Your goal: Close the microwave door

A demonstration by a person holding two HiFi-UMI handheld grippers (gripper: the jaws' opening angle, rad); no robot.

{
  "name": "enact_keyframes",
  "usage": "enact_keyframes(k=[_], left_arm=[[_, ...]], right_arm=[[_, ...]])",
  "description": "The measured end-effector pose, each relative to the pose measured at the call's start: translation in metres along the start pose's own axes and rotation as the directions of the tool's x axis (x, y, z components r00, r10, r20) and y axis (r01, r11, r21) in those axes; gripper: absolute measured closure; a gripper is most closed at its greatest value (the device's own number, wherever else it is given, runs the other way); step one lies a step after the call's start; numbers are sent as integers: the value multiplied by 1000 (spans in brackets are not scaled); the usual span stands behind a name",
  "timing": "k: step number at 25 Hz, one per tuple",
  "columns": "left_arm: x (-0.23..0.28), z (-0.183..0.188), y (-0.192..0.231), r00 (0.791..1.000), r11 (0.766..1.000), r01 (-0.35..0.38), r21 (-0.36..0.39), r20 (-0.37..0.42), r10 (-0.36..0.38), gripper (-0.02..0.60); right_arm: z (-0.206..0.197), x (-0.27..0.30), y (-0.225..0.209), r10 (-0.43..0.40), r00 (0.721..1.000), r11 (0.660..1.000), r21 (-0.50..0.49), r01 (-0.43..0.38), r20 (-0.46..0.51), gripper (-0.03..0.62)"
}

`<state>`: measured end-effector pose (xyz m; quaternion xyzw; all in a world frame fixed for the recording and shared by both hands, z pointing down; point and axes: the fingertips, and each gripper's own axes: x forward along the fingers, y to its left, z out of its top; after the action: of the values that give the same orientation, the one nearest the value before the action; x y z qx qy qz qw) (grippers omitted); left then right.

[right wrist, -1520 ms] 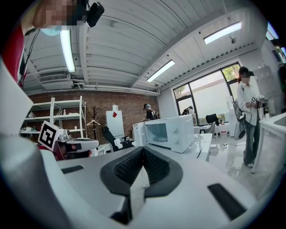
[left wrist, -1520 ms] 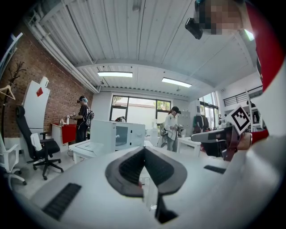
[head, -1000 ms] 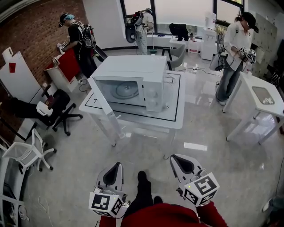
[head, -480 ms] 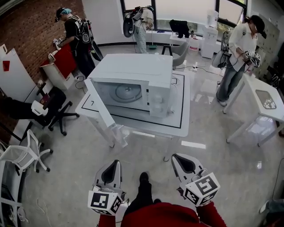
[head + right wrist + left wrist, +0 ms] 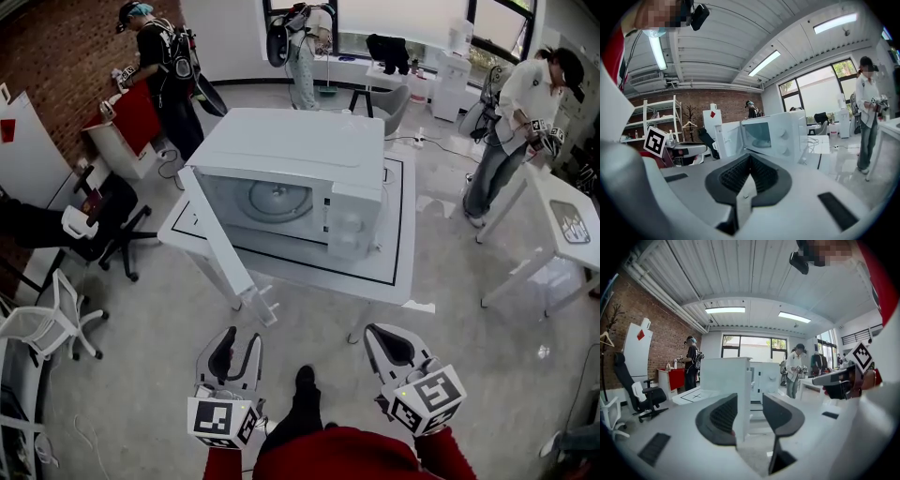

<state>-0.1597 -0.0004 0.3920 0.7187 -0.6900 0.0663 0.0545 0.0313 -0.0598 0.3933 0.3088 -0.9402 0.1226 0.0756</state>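
While we're standing back from the counter (image 5: 398,274), both grippers sit low in the head view, well apart from it. Our left gripper (image 5: 234,343) has its jaws apart. They've just been opening, and nothing's between them. Our right gripper (image 5: 387,343) has its jaws pressed together, empty too. Past them is pale floor (image 5: 141,394), then the white counter with a black outline on top. The microwave (image 5: 300,155) sits on it inside that outline. The microwave door (image 5: 217,234) is swung wide open on the left side, angled out toward us, so we can see the turntable (image 5: 274,199) inside. Farther back, a black office chair (image 5: 117,220) is off to the left, and a few people (image 5: 511,122) stand around the room's edges.
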Motion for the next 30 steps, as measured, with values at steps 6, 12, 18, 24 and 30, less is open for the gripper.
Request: enact_keyframes(k=[6,12,18,24,30], left_arm=[[21,2,13,999,999,43,13,-23,-42,397],[37,5,9,988,989,148,20,-46,-147,397],[47,9,2,978,979,203,4,-47,-203,399],[60,10,-6,966,967,256,-4,-49,-256,402],[77,15,-18,951,954,300,-18,-81,-300,405]], right_arm=[[7,17,-9,-15,1000,1000,0,15,-6,582],[10,31,-13,-30,999,999,15,31,-19,582],[14,41,-18,-46,999,999,24,47,-24,582],[15,48,-22,-50,998,998,20,51,-31,582],[18,51,-27,-73,997,997,34,73,-23,582]])
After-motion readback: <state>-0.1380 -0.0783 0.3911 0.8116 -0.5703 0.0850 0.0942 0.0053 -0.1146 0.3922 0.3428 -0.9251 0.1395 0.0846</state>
